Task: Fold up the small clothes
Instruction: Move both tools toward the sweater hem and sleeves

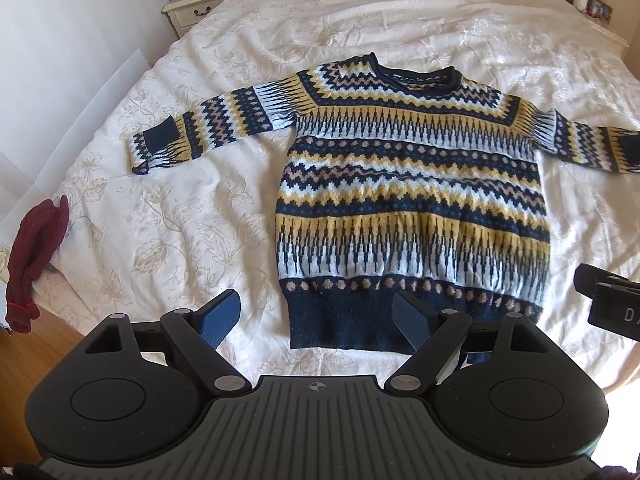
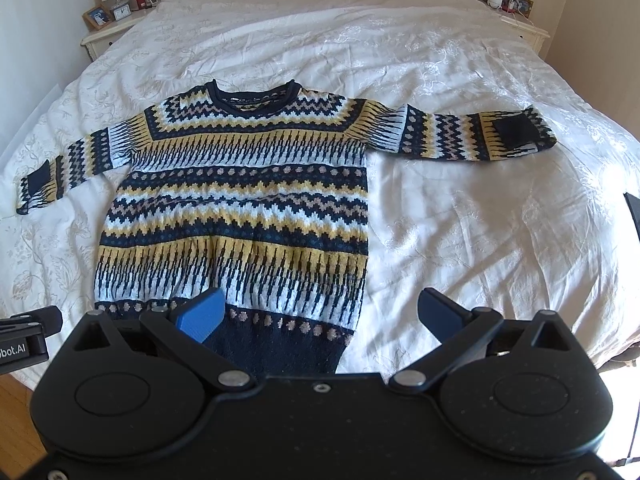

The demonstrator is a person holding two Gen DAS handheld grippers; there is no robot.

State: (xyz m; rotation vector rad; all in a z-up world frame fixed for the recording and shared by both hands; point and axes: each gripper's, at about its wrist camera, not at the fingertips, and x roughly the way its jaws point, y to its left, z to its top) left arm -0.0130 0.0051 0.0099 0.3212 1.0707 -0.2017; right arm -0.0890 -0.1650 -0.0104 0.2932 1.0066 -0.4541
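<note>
A small knit sweater (image 1: 408,184) in navy, yellow and white patterns lies flat on the bed, front up, both sleeves spread out sideways; it also shows in the right wrist view (image 2: 236,200). My left gripper (image 1: 316,320) is open and empty, held above the bed near the sweater's navy hem at its lower left corner. My right gripper (image 2: 324,314) is open and empty, above the hem's lower right corner. The left sleeve cuff (image 1: 158,144) and right sleeve cuff (image 2: 516,132) lie flat.
The bed has a white floral quilt (image 1: 168,220). A dark red garment (image 1: 34,256) hangs over the bed's left edge. Nightstands with small items stand at the back left (image 1: 196,0) and back right (image 2: 516,12). Wooden floor (image 1: 36,352) shows at the lower left.
</note>
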